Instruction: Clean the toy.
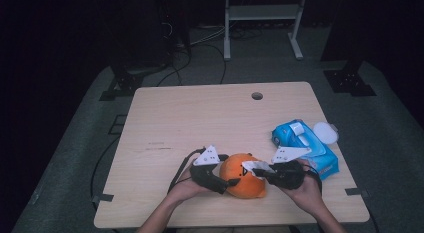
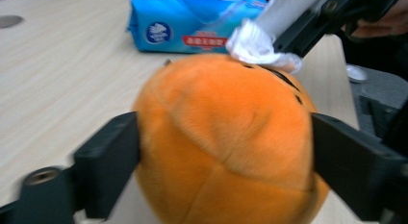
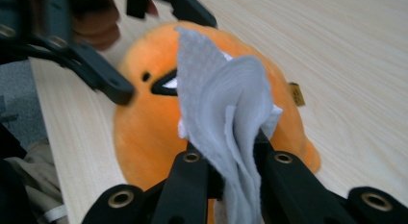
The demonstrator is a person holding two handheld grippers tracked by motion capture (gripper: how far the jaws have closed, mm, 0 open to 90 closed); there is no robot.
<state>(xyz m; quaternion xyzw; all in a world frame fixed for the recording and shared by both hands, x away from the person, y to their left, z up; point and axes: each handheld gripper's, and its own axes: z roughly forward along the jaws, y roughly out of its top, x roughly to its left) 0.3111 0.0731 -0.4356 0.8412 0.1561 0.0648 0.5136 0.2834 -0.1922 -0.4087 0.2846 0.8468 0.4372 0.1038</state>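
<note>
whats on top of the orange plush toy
A white wipe, pinched in the right tongs, presses on top of the orange plush toy near its black face marks. The patch of plush under the wipe is covered. The left tongs flank its sides.

Round orange plush toy (image 1: 243, 176) rests near the front edge of the pale wooden counter (image 1: 200, 123); blue plastic wet-wipe pack (image 1: 305, 143) lies right of it, slightly behind.
</note>
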